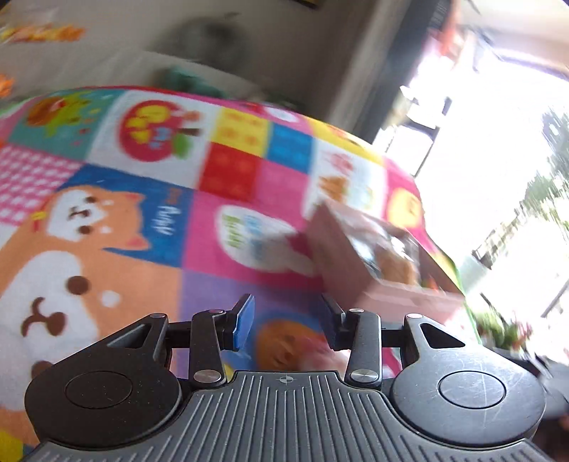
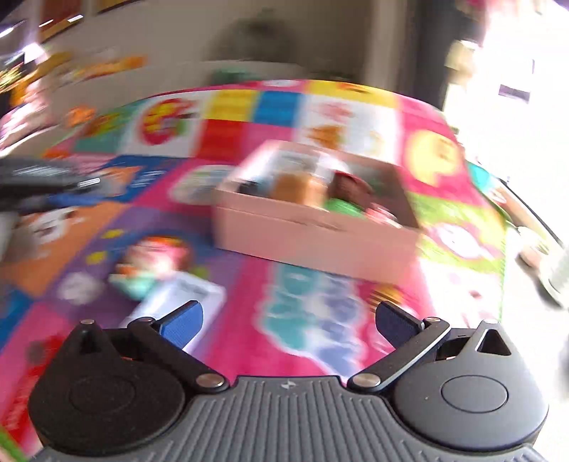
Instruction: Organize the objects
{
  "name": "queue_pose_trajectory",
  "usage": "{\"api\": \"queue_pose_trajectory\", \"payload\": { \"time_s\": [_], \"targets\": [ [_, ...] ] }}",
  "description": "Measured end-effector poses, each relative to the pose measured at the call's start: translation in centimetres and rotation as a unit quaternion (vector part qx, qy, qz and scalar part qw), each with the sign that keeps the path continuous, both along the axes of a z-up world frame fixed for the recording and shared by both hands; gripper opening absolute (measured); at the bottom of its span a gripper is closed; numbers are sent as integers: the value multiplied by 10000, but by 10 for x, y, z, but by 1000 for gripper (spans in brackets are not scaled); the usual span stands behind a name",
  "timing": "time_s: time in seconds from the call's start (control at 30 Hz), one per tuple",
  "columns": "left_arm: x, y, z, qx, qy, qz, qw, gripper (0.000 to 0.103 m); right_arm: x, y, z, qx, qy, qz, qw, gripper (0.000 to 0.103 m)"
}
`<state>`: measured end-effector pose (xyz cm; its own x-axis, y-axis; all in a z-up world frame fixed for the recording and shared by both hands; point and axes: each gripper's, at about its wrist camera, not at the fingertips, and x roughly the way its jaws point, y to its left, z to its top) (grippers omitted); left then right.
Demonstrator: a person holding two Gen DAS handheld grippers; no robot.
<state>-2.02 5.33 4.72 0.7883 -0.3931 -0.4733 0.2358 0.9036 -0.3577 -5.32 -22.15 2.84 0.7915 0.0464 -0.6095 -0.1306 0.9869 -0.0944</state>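
A pink box (image 2: 313, 231) with several small items inside sits on a colourful cartoon play mat (image 2: 320, 117). It also shows in the left wrist view (image 1: 370, 263), to the right of my left gripper (image 1: 286, 320), which is open and empty above the mat (image 1: 142, 220). My right gripper (image 2: 290, 321) is wide open and empty, in front of the box. A white box (image 2: 177, 302) and a small pink and teal toy (image 2: 153, 266) lie on the mat by its left finger. Both views are blurred.
The left gripper's body (image 2: 39, 181) shows at the left edge of the right wrist view. A grey wall and a blurred dark shape (image 1: 206, 32) lie beyond the mat. Bright windows (image 1: 498, 160) are on the right.
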Motion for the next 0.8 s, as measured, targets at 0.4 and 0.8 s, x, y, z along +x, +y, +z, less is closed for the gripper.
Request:
{"api": "queue_pose_trajectory", "payload": {
  "time_s": [0.4,0.8],
  "targets": [
    [-41,-89,-1,1284,315,-1296,9827,44,5,-46,-32,559,338,-457,9968,103],
    [-31,-113,-16,658,867,-2154,9704,41,12,-87,-36,1651,289,-1529,9739,103]
  ]
}}
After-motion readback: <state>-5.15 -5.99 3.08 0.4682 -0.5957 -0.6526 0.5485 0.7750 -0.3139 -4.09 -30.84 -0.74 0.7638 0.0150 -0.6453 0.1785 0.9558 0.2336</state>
